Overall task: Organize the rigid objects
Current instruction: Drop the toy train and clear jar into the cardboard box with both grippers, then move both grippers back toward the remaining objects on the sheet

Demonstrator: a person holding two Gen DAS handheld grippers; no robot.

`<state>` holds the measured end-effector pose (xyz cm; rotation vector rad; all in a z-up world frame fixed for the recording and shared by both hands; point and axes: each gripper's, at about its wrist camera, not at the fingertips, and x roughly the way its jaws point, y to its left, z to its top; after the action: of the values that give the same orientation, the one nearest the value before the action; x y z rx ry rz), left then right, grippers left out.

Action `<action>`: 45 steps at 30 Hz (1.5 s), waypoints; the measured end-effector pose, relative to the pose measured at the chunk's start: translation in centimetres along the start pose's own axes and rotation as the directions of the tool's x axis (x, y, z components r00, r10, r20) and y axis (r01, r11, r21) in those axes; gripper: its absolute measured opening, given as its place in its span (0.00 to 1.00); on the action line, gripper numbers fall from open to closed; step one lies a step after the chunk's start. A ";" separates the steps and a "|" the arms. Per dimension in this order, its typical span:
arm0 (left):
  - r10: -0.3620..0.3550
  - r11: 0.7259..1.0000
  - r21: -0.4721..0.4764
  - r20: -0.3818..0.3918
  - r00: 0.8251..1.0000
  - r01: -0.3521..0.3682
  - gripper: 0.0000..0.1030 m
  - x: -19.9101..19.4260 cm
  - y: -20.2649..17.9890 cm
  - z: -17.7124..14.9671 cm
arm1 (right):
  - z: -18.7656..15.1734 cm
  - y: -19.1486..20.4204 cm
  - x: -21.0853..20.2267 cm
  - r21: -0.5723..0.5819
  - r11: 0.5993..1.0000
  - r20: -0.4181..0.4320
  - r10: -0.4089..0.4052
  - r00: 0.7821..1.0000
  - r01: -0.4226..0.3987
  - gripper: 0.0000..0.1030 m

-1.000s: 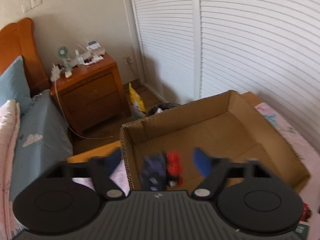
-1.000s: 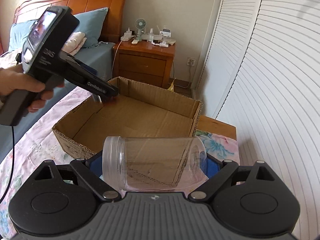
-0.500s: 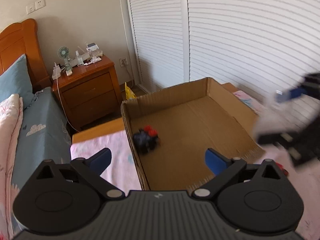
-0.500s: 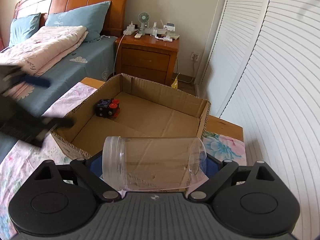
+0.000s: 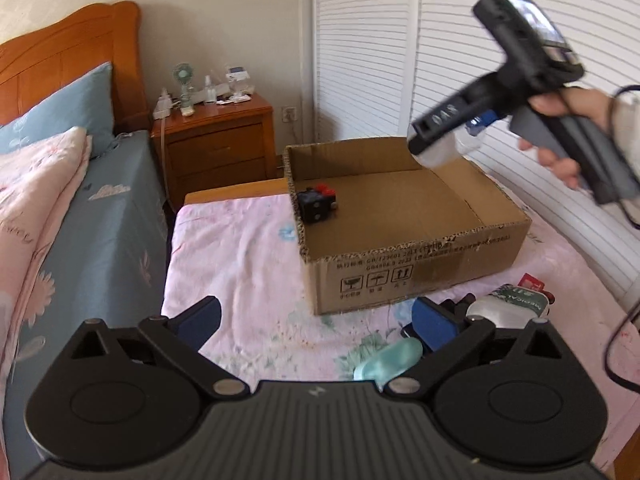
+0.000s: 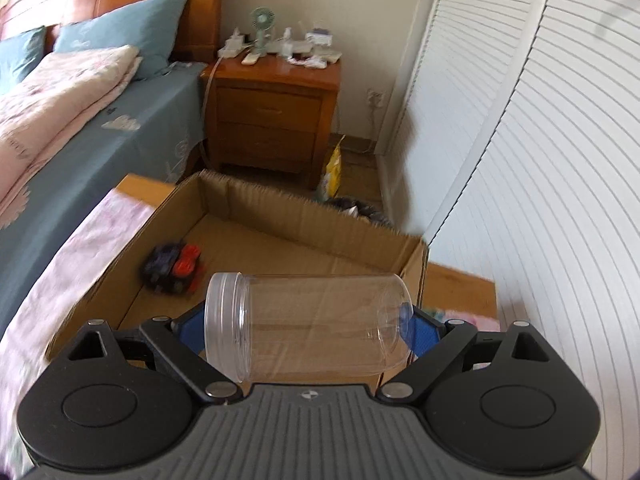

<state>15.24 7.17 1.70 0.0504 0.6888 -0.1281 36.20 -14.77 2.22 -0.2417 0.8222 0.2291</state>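
Note:
My left gripper (image 5: pixel 316 322) is open with nothing between its blue pads, held low over the pink flowered cover in front of the cardboard box (image 5: pixel 416 268). A black and red toy (image 5: pixel 318 202) lies in the box's near left corner. My right gripper (image 6: pixel 308 334) is shut on a clear plastic jar (image 6: pixel 308 328) that lies sideways across its pads, above the box's near edge (image 6: pixel 304 210). The toy (image 6: pixel 172 268) shows blurred below and to the left. The left wrist view also catches the right gripper (image 5: pixel 452 136) with the jar (image 5: pixel 442 154) over the box's far right corner.
Loose items lie on the cover by my left gripper's right finger: a teal piece (image 5: pixel 390 360), a white bottle with a green label (image 5: pixel 508 306) and a red packet (image 5: pixel 532 282). A wooden nightstand (image 6: pixel 276 112), the bed (image 5: pixel 92 216) and louvred doors (image 6: pixel 520 140) surround the spot.
My left gripper let the toy drop into the box, opened wide and drew back from it. My right gripper carried the jar forward over the box.

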 end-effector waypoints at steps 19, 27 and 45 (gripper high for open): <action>-0.018 0.998 0.054 0.004 1.000 0.018 0.98 -1.4 -1.3 -2.5 | -5.1 0.9 -3.9 0.046 0.999 -0.008 -0.028 1.000 0.028 1.00; -0.044 0.997 0.070 -0.014 0.999 0.044 0.98 -1.4 -1.7 -3.5 | -11.4 0.9 -7.1 0.104 0.995 0.003 0.002 1.000 -0.002 1.00; -0.146 0.972 0.160 -0.153 0.977 0.170 0.98 1.2 -4.9 -6.6 | -20.9 2.4 -9.2 0.131 0.991 -0.051 0.042 0.998 -0.035 1.00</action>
<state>11.33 2.82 -4.19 0.1720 0.8210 -0.3401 14.94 -19.76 -4.95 -0.1095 0.8923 0.2051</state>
